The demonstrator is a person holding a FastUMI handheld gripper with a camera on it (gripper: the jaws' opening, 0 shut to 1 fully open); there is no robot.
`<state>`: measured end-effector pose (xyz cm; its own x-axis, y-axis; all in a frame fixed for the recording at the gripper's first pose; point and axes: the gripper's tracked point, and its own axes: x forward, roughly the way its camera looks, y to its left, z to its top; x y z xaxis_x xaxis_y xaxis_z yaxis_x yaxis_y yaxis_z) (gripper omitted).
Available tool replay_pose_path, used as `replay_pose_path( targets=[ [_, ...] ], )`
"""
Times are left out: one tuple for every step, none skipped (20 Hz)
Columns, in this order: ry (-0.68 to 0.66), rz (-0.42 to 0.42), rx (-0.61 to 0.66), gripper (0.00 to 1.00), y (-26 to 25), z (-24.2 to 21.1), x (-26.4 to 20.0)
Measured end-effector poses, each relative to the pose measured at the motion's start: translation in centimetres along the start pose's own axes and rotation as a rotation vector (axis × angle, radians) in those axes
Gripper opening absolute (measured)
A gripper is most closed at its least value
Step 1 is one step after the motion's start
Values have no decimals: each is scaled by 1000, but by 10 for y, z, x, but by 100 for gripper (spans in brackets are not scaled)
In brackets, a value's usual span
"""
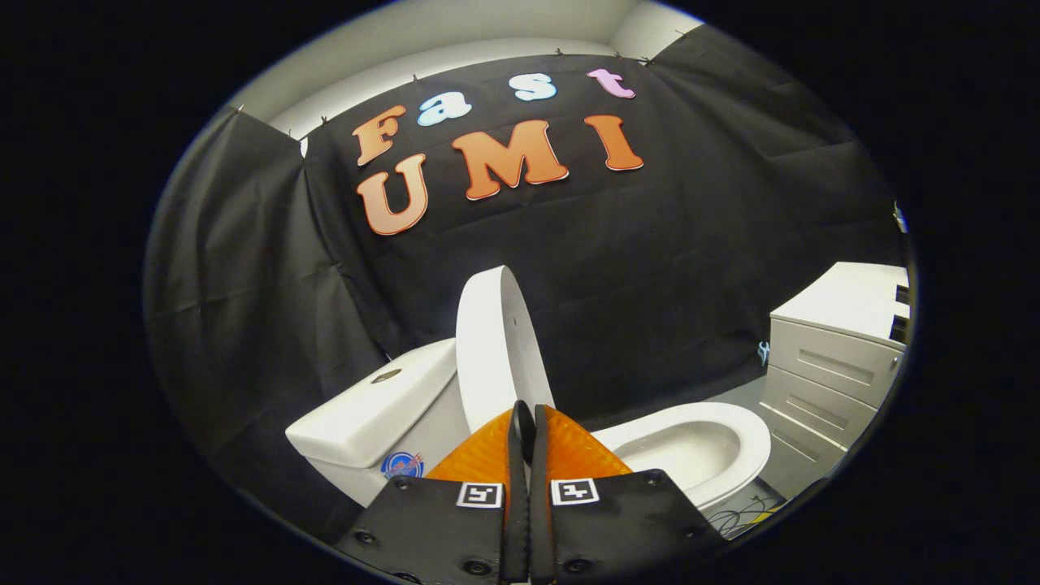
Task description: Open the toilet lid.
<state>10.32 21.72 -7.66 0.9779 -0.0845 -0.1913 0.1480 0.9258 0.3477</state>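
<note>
lid: smooth, glossy white, hard plastic by its look
bowl: glazed white ceramic, shiny, wet-looking sheen inside
tank: same glossy white glaze; a small dull metal-looking button on top
wall: matt black cloth, creased, hanging in folds
cabinet: smooth white panels, satin finish, grooved drawer fronts
floor: grey, smooth, matt
gripper: jaws pressed together with nothing between them; ribbed, slightly translucent plastic pads, matt mounts with screws behind them
</note>
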Motion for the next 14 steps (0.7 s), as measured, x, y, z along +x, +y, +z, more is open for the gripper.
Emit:
replay_pose_path(
  targets=[
    [3, 2, -1, 8, 3, -3, -2],
    [8, 6, -9, 8, 8, -5, -2],
    [13, 12, -20, 8, 15, -6, 1],
    [18, 19, -32, 8, 21, -8, 1],
    [21, 27, -43, 8, 27, -9, 0],
    [27, 33, -59, 9, 31, -10, 0],
    [31, 37, -83, 8, 36, -12, 1],
    [36, 39, -103, 8, 41, -13, 2],
    [44, 41, -120, 8, 45, -16, 3],
    [54, 48, -127, 8, 50, -19, 4],
    [62, 56, -131, 8, 55, -23, 6],
    [67, 63, -134, 8, 59, -26, 6],
    [72, 68, -143, 8, 63, -27, 1],
    [74, 71, -157, 8, 67, -28, 0]
  ],
)
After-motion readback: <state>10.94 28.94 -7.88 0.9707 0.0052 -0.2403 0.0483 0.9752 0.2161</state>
